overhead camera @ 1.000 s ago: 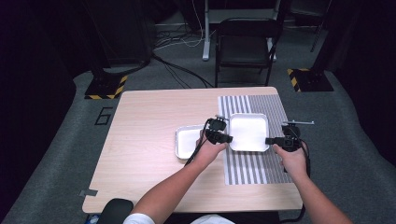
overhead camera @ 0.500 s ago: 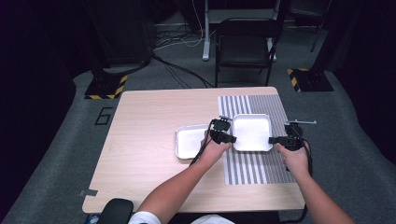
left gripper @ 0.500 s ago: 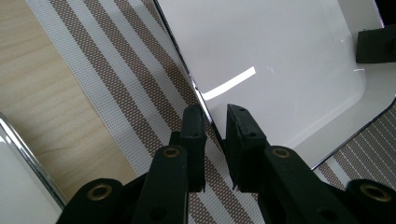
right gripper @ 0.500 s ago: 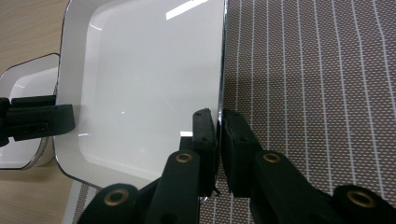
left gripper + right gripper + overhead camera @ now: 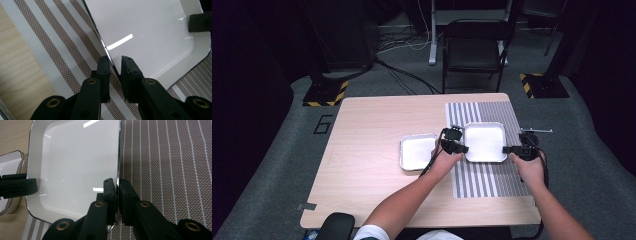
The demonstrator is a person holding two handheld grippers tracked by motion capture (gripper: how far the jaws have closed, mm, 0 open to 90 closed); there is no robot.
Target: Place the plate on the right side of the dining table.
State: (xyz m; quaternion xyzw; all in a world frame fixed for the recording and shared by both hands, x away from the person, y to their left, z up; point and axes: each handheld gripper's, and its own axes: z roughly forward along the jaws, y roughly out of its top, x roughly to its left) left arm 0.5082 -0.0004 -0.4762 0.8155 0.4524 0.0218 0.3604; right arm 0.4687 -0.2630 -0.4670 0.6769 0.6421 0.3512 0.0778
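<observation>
Left claw (image 5: 460,148), right claw (image 5: 511,149) clenched on opposite rims of white square tray (image 5: 485,141) (over striped mat (image 5: 482,177)). Risk: uneven lift tilts tray, thin rim slips.

square white glossy tray with dark rim (image 5: 485,142): plain white | second white tray (image 5: 417,151): white | woven placemat (image 5: 484,177): brown-and-white stripes | wooden worktop (image 5: 372,130): pale wood grain | left hand-held gripper (image 5: 115,65), right hand-held gripper (image 5: 117,183): black, brass rivets
</observation>
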